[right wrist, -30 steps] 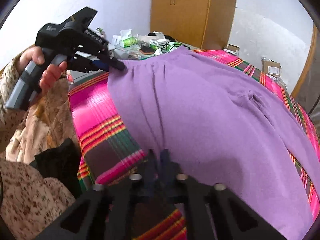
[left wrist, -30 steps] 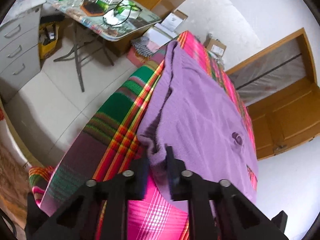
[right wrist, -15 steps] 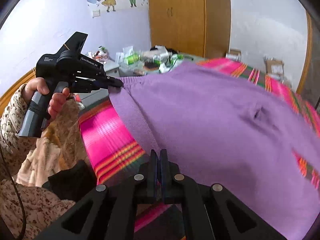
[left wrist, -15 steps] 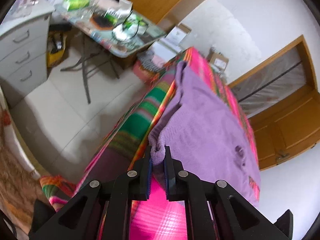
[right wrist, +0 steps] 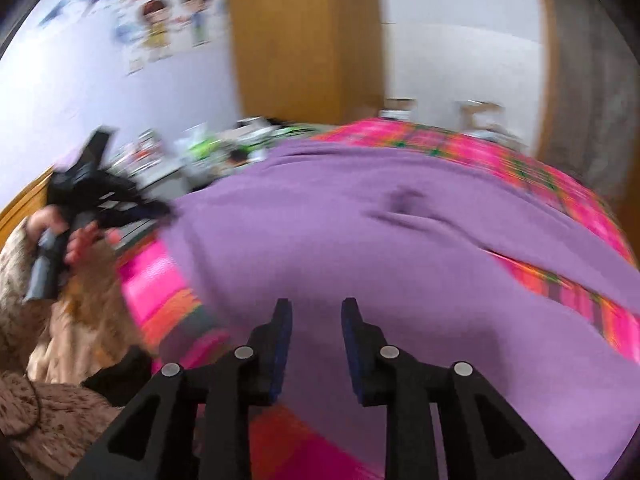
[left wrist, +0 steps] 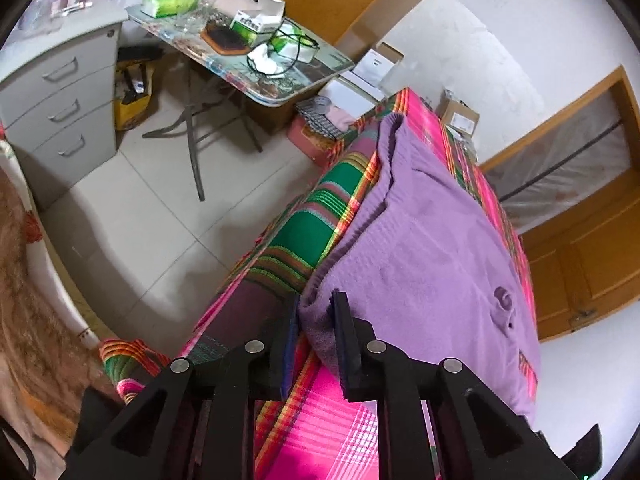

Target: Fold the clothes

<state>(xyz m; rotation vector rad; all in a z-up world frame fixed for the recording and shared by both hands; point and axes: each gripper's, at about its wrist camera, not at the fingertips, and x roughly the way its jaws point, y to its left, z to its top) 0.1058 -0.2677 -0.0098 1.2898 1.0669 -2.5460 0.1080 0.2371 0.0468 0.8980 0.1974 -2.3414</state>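
Note:
A purple sweater [left wrist: 432,248] lies spread on a bed under a pink, green and orange plaid blanket [left wrist: 340,420]. My left gripper [left wrist: 318,300] has the sweater's near corner bunched between its pads at the bed's edge, and its jaws are opening. The right wrist view is blurred by motion. There my right gripper [right wrist: 316,304] hovers over the sweater [right wrist: 360,248] with its jaws opening and no cloth pinched between them. A hand [right wrist: 80,240] holds the left gripper at the sweater's far left corner.
A cluttered folding table [left wrist: 256,96] and a grey drawer cabinet [left wrist: 60,92] stand across the tiled floor [left wrist: 140,220] left of the bed. Cardboard boxes [left wrist: 376,68] sit by the wall. Wooden doors [left wrist: 592,264] are beyond the bed on the right.
My right gripper let go of the sweater's edge, opened and swung over the sweater. My left gripper's jaws widened a little around the corner and barely shifted.

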